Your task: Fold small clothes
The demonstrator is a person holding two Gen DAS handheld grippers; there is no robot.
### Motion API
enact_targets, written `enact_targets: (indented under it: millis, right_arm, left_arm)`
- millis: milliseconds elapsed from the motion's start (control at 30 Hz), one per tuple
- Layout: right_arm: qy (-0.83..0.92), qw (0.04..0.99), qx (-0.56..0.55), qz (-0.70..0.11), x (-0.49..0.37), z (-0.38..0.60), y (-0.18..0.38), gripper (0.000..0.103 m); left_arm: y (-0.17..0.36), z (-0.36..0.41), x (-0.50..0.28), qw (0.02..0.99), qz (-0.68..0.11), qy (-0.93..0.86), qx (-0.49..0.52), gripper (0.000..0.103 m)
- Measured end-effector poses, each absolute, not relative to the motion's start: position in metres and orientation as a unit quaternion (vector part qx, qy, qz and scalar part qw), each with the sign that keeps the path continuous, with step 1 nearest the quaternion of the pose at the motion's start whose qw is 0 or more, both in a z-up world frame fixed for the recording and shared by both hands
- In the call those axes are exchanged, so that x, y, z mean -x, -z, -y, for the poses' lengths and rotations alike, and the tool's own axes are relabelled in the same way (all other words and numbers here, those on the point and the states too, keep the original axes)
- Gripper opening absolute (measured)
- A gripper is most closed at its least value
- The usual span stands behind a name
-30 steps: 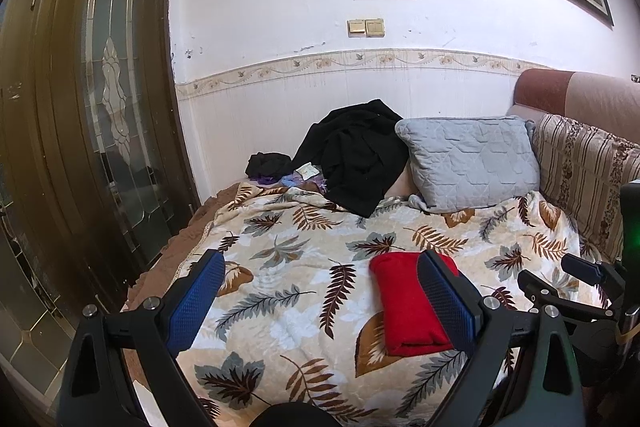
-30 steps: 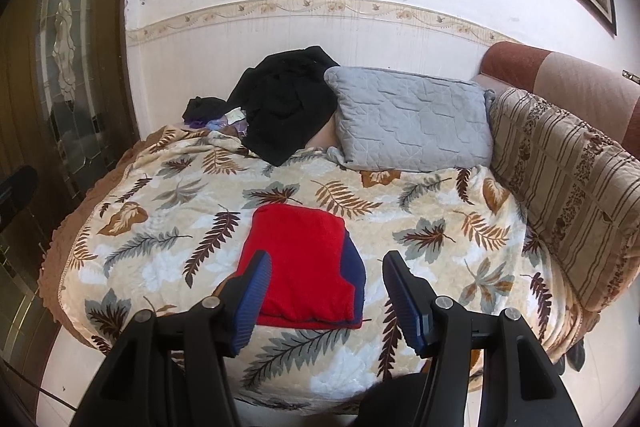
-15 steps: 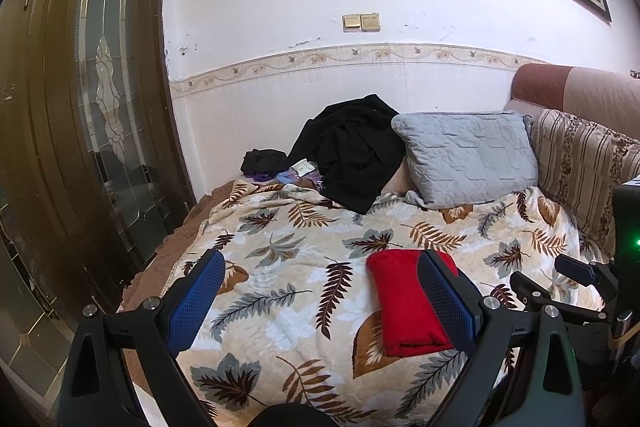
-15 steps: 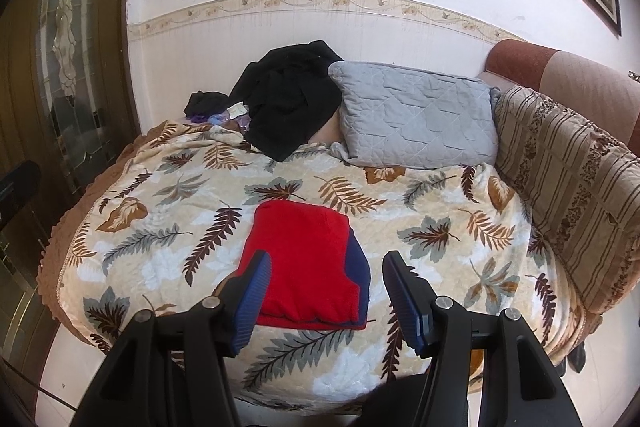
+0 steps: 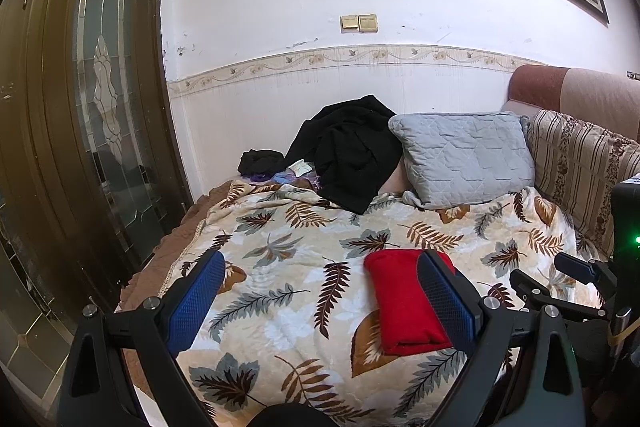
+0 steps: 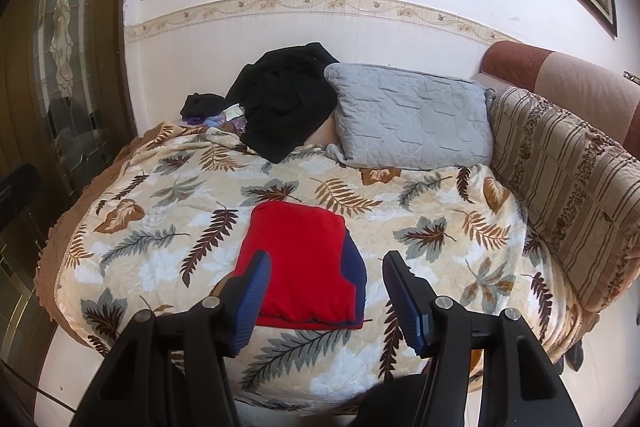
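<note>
left gripper (image 5: 320, 301): jaws wide apart, nothing between the blue pads, hovering over the near edge of the bed, bottom of the left wrist frame.
right gripper (image 6: 324, 301): jaws apart, holding nothing; pads hang above the near edge of the garment without pressing on it, bottom centre of the right wrist frame.
red garment (image 6: 298, 263): already folded into a compact rectangle, lying flat on the leaf-print blanket (image 6: 168, 211), centre of the right wrist frame; a navy blue panel shows along its right side and under the near edge.
key relation: garment sits straight ahead of the right gripper, near edge framed between its pads; in the left wrist frame it sits lower right, partly behind the right-hand pad, so off to that gripper's right. Right hand judged nearer.
long axis: runs away from the grippers toward the wall, slightly tilted.
task stage: judged late, fold looks done or one tidy-up short.
next move guess: right gripper drops onto the near edge if another fold or a lift is wanted.
background: grey quilted pillow (image 6: 412, 119) upper centre, black clothing heap (image 6: 280, 103) left of it, both well apart from the garment; striped backrest cushion (image 6: 560, 179) right.
</note>
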State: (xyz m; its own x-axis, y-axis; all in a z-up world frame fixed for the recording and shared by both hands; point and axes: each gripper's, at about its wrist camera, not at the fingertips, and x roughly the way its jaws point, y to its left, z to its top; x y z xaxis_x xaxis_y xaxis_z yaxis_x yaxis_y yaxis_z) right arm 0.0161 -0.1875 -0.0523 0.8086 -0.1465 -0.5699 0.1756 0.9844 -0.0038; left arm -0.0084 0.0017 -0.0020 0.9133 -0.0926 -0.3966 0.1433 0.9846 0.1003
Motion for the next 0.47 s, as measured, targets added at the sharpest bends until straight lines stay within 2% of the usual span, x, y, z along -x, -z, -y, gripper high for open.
enact_targets:
  millis: [467]
  right_arm:
    - [0.087,0.942,-0.037,-0.323,-0.057,0.210,0.069,0.063]
  left_arm:
    - [0.016,-0.001,-0.036,0.970,-0.228,0.079,-0.042,0.097]
